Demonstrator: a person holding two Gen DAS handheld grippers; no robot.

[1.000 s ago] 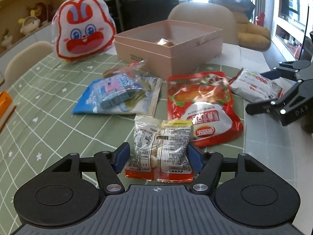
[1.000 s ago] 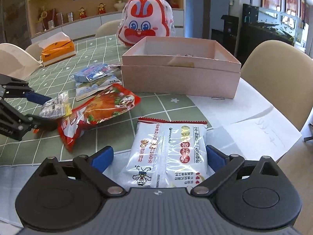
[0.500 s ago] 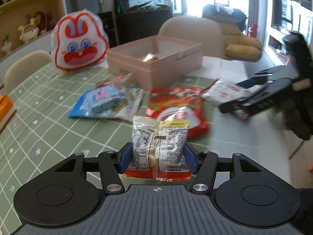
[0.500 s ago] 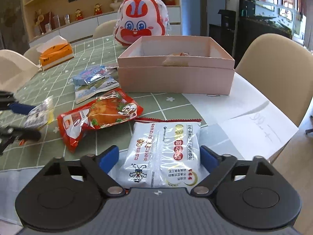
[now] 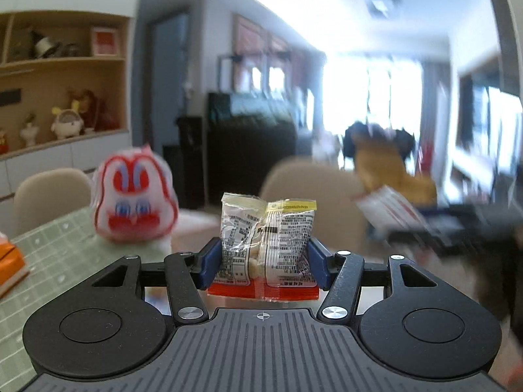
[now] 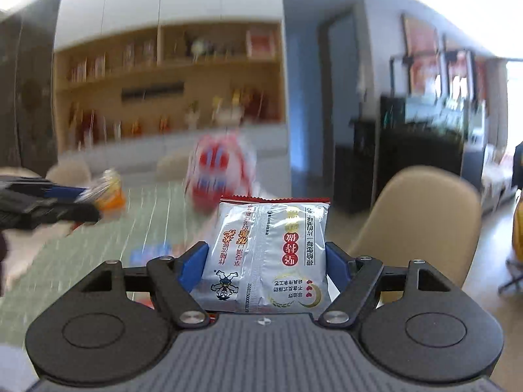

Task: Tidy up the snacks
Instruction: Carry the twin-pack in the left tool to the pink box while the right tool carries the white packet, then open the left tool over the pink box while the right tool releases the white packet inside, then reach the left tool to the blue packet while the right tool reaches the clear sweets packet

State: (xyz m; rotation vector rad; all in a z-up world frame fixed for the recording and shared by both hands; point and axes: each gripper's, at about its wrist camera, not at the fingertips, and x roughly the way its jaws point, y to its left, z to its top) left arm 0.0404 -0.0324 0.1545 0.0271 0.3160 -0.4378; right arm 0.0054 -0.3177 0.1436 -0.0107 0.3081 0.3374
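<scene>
clear nut pkt (image 5: 268,241) upright, lifted | silver pkt (image 6: 266,254) upright, lifted

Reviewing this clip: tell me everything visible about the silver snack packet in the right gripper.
The silver snack packet is a glossy foil-like pillow pack with a red serrated top seal, a centre back seam, red and orange printed characters, a small cartoon figure and a barcode. It stands upright, lifted clear of the table, clamped at both side edges by the right gripper, whose blue pads have just been closing on it. It looks sealed and puffed; nothing else touches it.
</scene>
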